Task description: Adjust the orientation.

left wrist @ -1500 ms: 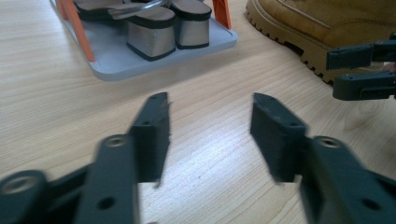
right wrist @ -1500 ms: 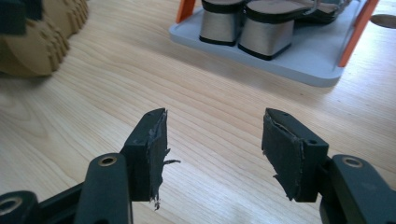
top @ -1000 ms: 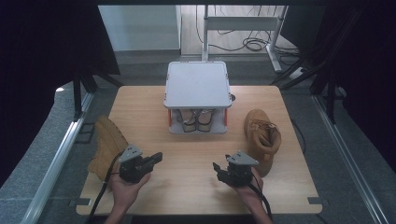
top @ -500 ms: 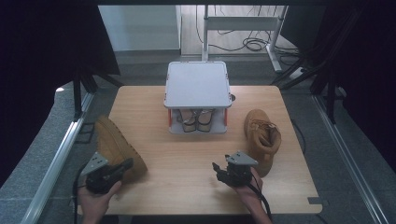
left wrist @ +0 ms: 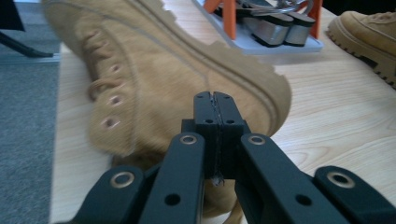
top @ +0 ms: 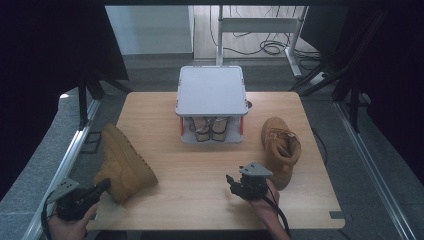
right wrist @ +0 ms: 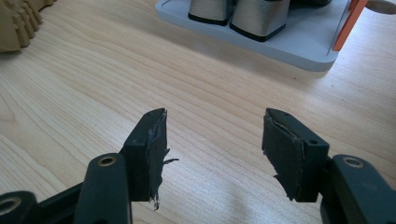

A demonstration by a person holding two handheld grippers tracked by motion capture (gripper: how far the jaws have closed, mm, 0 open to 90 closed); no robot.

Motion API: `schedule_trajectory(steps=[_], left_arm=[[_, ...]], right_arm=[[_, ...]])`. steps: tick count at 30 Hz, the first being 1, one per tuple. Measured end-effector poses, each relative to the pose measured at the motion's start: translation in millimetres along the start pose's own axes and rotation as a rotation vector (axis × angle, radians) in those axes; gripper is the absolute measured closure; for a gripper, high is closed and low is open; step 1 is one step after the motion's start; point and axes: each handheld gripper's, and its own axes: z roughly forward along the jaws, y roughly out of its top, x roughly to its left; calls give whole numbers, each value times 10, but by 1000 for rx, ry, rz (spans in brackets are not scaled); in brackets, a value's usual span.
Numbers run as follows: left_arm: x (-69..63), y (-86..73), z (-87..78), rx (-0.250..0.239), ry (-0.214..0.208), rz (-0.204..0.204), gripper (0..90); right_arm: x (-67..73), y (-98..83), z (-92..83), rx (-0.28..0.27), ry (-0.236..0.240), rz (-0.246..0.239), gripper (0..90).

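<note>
A tan lace-up boot (top: 125, 160) lies on its side at the table's front left, sole toward the middle; in the left gripper view the boot (left wrist: 154, 79) is blurred, close ahead. My left gripper (top: 102, 186) hovers at the front left corner, pointing at the boot's lower end, jaws (left wrist: 215, 95) pressed together with nothing between them. The second tan boot (top: 281, 150) stands at the right. My right gripper (top: 232, 182) is open over bare wood just left of that boot, its jaws (right wrist: 215, 121) wide apart and empty.
A grey two-level shoe rack (top: 211, 90) with orange posts stands at the table's back middle, a pair of metallic-heeled shoes (top: 210, 127) on its lower shelf. Bare wood (top: 200, 170) lies between rack and grippers. Metal rails (top: 65, 165) flank the table.
The left gripper pulled back left and toward the front corner, away from the boot. The left boot swung to lie more diagonally on the table. The right gripper stayed still.
</note>
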Motion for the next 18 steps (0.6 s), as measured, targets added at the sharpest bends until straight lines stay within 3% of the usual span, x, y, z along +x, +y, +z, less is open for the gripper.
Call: schedule_trajectory(steps=[7, 18], left_arm=[[119, -108, -62, 6, 50, -30, 896], [216, -305, -5, 50, 69, -78, 896]], right_arm=[[-8, -4, -4, -2, -22, 12, 409], [-45, -5, -14, -4, -28, 28, 410]])
